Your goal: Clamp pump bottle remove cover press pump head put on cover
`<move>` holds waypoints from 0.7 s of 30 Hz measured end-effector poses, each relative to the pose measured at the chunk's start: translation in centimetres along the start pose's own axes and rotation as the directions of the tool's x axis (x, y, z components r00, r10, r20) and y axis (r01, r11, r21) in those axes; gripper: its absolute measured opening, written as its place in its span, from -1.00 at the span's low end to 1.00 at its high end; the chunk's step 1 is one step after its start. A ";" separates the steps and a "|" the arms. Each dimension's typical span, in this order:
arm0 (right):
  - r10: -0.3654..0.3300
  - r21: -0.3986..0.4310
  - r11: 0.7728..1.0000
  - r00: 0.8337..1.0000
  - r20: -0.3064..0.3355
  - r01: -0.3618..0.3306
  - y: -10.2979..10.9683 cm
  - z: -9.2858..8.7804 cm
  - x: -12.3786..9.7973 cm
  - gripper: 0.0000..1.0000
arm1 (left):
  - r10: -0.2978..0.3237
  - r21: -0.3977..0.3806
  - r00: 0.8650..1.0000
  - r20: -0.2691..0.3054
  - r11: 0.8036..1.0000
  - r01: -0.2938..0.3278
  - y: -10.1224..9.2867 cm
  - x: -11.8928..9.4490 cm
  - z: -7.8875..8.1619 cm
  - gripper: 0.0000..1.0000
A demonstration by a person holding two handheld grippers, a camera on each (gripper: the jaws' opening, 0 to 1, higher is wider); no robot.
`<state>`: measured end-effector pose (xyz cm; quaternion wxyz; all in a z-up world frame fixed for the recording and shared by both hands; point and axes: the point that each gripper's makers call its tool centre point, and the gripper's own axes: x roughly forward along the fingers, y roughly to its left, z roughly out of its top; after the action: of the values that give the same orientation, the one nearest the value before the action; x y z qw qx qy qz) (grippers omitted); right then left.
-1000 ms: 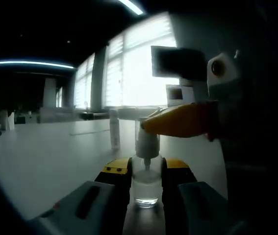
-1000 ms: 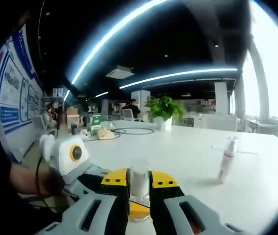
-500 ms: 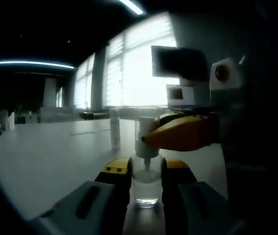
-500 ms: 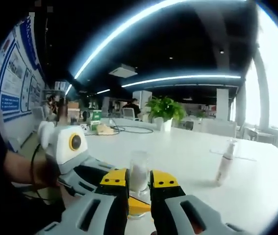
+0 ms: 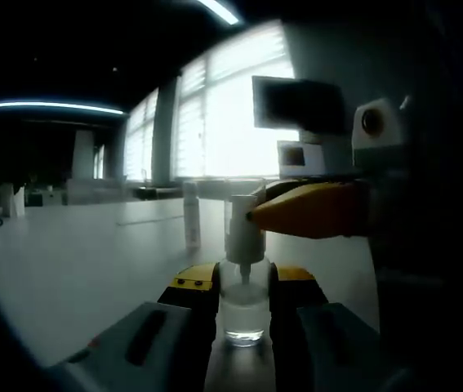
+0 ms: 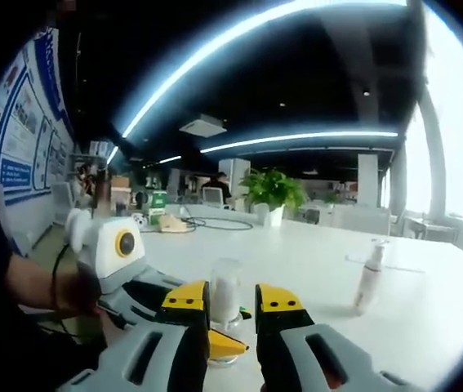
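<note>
White tabletop spreads under both grippers in a large, dim office lit by ceiling light strips and bright windows. Nearest in the left gripper view, the left gripper has its yellow-tipped jaws pressed against either side of a small clear pump bottle, which stands upright on the tabletop and is clamped at its lower body. The bottle's white pump head rises above the jaws and is bare, with no cover on it. Just to the right of the pump head, the right gripper comes in from the right side, its yellow jaws pointing at the head and seeming to touch its edge; whether they pinch it cannot be told from this angle. In the right gripper view, the right gripper has its jaws parted with a narrow gap, and the pale pump head shows in that gap, beyond the yellow tips. Below and to the left lies the left gripper, held by a person's hand. Farther off on the tabletop, a second spray bottle stands upright, well apart from the clamped one. Beyond it sit a potted plant and distant office furniture.
</note>
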<state>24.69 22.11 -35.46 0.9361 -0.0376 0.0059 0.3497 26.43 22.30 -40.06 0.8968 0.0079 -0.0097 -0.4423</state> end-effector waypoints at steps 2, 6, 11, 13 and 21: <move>0.004 0.015 1.000 1.000 0.003 -0.004 -0.1 0.0 -0.2 -0.67 | 0.000 0.000 1.000 0.000 1.000 0.000 0.0 0.0 0.0 -0.70; -0.004 0.017 1.000 1.000 0.012 0.004 -0.4 -0.2 -0.5 -0.67 | 0.000 0.000 1.000 0.000 1.000 0.000 -0.1 0.0 0.0 -0.70; -0.014 0.022 1.000 1.000 0.020 0.013 -0.6 -0.2 -0.6 -0.67 | 0.002 -0.001 1.000 -0.001 1.000 -0.002 0.0 0.0 0.0 -0.70; -0.018 0.021 1.000 1.000 0.019 0.017 -0.7 -0.3 -0.8 -0.67 | 0.002 -0.001 1.000 -0.001 1.000 -0.002 0.0 0.0 0.0 -0.70; -0.054 0.028 0.998 0.998 0.039 0.053 -1.9 -0.1 -1.8 -0.68 | 0.002 0.000 1.000 -0.001 1.000 -0.002 -0.1 0.0 0.0 -0.70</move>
<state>24.58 19.51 -35.32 0.9454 -0.0181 -0.0088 0.3253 26.34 22.24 -40.02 0.8971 0.0080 -0.0090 -0.4416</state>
